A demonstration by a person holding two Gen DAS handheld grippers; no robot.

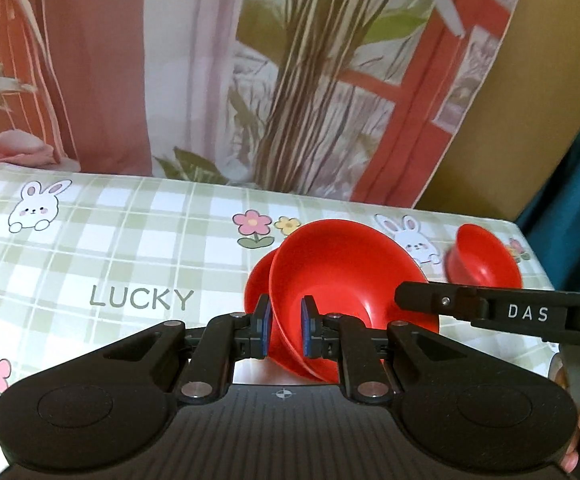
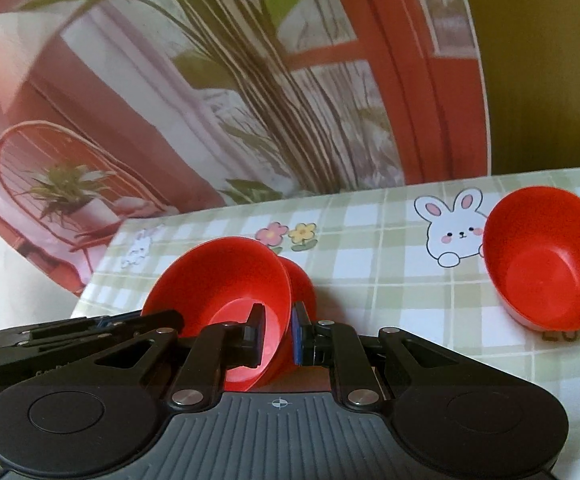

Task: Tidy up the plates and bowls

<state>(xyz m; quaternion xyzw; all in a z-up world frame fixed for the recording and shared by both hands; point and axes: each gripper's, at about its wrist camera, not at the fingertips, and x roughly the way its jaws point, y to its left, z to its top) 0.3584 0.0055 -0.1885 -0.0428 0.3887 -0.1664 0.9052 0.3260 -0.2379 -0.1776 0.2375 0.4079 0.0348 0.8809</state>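
Left wrist view shows the left gripper (image 1: 284, 330) clamped on a red plate (image 1: 342, 276) rim above the checked tablecloth (image 1: 130, 240); the right gripper (image 2: 276, 332) pinches its opposite rim. Both should lower evenly, keeping it level, clear of the red bowl (image 2: 546, 256).

Both fisheye views are evenly and softly lit, with faint shadows and no harsh glare. Straight lines bow toward the edges, and corners at 1 and 11 o'clock go black. The printed backdrop (image 2: 250, 100) looks slightly smeared.
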